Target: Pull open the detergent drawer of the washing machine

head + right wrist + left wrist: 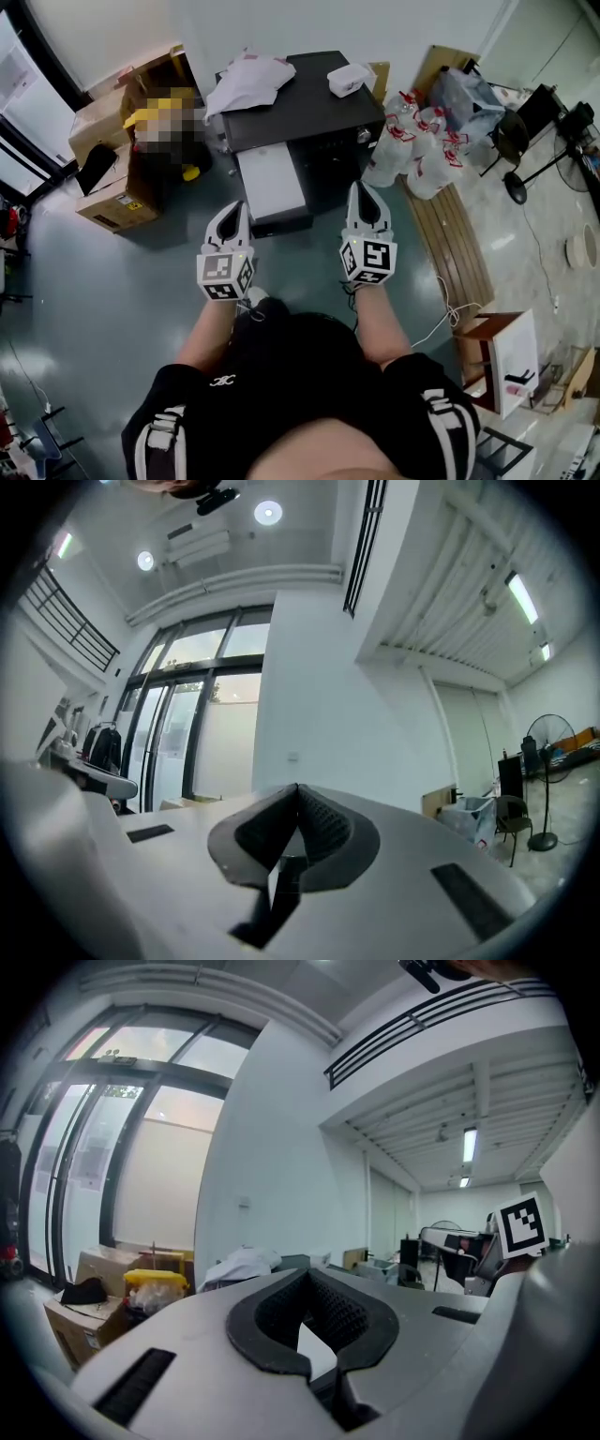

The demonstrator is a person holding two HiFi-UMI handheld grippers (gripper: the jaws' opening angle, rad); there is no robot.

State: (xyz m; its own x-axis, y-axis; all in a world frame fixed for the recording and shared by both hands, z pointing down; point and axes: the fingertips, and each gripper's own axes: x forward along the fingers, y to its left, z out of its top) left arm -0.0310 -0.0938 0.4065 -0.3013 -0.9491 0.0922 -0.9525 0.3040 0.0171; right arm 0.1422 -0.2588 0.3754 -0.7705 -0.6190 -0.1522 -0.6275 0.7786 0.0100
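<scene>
One dark grey, box-shaped washing machine [291, 94] stands at the far middle of the scene against a white wall [309, 23]. What I take to be its white rectangular detergent drawer [270, 180] juts from the near face toward the person, seemingly already drawn out, though from above I cannot be sure.

On the near side of it, the left hand-held gripper [238, 208] and the right hand-held gripper [360, 189] hover side by side in the air. Both are clenched tip to tip, grasping nothing and touching nothing.

If the drawer still needs pulling, clenched jaws would only knock against its front instead of catching its edge, so they would have to part first. A hard tug could bring the drawer right off its runners, or make the machine slide on the smooth floor. The crumpled white cloth [246, 80] and the small white box [349, 78] lying on the machine's top could be shaken off by a jolt.

The floor [94, 300] is glossy, dark grey-green and bare near the person. Brown cardboard boxes [112, 183] crowd the left. Clear plastic jugs with red caps [417, 145], a slatted wooden board [455, 239] and a black standing fan [514, 155] fill the right. Tall dark-framed windows [94, 1147] run along the left wall.
</scene>
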